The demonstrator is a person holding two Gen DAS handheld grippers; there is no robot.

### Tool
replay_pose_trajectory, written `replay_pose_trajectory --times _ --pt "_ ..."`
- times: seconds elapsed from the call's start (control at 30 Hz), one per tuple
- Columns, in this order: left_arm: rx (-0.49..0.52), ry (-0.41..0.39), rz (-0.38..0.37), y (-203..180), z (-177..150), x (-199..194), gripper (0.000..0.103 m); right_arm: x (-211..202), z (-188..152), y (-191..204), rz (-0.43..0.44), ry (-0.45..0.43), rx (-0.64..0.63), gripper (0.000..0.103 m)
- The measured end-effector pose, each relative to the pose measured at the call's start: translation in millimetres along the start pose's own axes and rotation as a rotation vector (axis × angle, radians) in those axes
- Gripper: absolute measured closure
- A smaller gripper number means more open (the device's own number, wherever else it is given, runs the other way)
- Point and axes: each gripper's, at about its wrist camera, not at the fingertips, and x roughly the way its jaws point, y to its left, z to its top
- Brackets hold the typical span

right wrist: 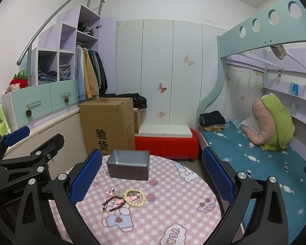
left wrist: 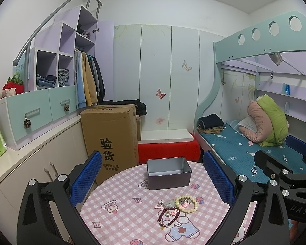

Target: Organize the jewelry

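Observation:
A small round table (left wrist: pixel 122 220) with a pink checked cloth holds a pile of jewelry. A cream bead bracelet (left wrist: pixel 186 203), a dark red bead bracelet (left wrist: pixel 167 217) and small pink pieces (left wrist: pixel 158 205) lie together. An empty grey metal tin (left wrist: pixel 169 175) stands open behind them. The right wrist view shows the cream bracelet (right wrist: pixel 134 198), the dark red bracelet (right wrist: pixel 113 204) and the tin (right wrist: pixel 129 165). My left gripper (left wrist: pixel 153 178) is open and empty above the table. My right gripper (right wrist: pixel 152 176) is open and empty too.
A tall cardboard box (left wrist: pixel 111 140) stands behind the table on the left. A red-covered bench (left wrist: pixel 169 149) is behind it. A bunk bed with a blue mattress (left wrist: pixel 240 149) runs along the right. White cabinets (left wrist: pixel 36 163) line the left.

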Motion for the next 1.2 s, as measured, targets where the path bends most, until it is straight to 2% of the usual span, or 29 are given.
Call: replay_pose_trajectory --times 0.43,0.67,0.83,1.0,1.2 --pt "0.009 0.025 0.000 5.5 -7.1 12.7 0.007 14.5 -12.1 -2.8 0.003 0.028 0.008 0.008" --pt "0.019 0.103 0.002 10.1 -13.1 37.5 0.007 29.3 -14.7 -7.3 0.005 0.076 0.019 0.008" --pt "0.006 0.197 0.032 24.9 -26.1 66.7 0.007 54.5 -25.5 -18.1 -0.004 0.149 0.049 0.008" --pt "-0.025 0.334 0.051 41.9 -52.6 104.9 0.007 86.8 -44.5 -28.4 -0.016 0.240 0.064 0.008" --pt "0.000 0.520 0.021 40.0 -98.8 147.2 0.007 126.8 -77.6 -37.9 -0.025 0.365 0.080 0.008"
